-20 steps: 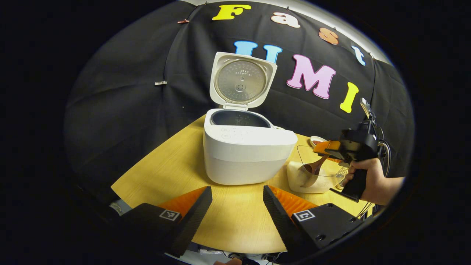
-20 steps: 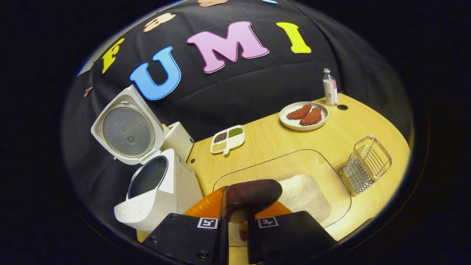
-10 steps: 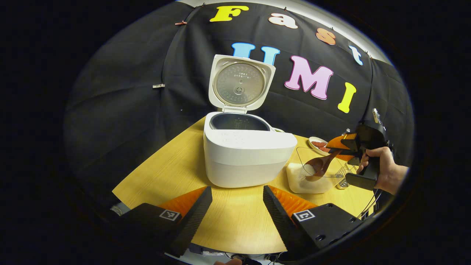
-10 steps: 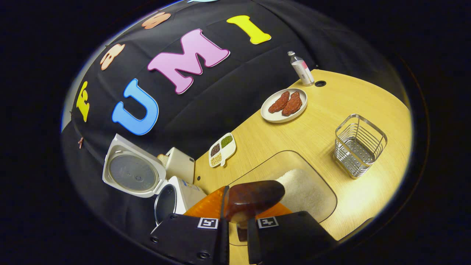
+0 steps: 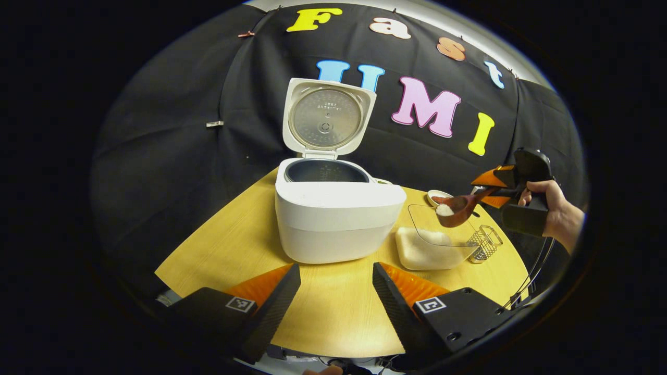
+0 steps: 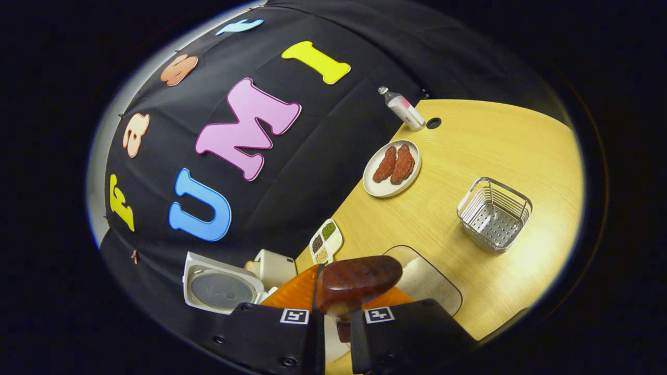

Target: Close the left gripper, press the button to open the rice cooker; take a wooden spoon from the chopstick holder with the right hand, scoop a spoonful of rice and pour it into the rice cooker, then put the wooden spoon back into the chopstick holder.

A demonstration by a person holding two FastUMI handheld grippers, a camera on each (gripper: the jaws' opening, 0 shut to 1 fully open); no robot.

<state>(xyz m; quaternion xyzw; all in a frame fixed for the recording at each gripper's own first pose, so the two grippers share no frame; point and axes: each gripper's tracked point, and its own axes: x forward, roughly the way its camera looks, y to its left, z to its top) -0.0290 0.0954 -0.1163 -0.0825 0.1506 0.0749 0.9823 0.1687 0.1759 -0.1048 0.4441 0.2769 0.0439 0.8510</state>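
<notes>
The white rice cooker [image 5: 333, 219] stands on the wooden table with its lid [image 5: 325, 117] up and its dark pot showing. My left gripper [image 5: 336, 291] hovers open in front of it, holding nothing. To the right, a hand holds my right gripper [image 5: 497, 182], shut on the handle of the wooden spoon [image 5: 458, 208]. The spoon's bowl carries white rice and hangs above the clear rice container [image 5: 430, 245]. In the right gripper view, the spoon [image 6: 359, 278] juts out over my right gripper [image 6: 336, 312], above the container [image 6: 427, 281]. The wire chopstick holder [image 6: 494, 213] stands beyond it.
A plate of brown meat pieces [image 6: 392, 166], a small bottle [image 6: 402, 108] and a divided dish of beans [image 6: 325, 242] sit toward the table's back. A white box [image 6: 273, 268] stands behind the cooker lid [image 6: 221, 284]. The black cloth wall closes the back.
The right gripper has lifted the spoon out of the rice container, now loaded with rice, and risen. The left gripper has stayed open and barely shifted.
</notes>
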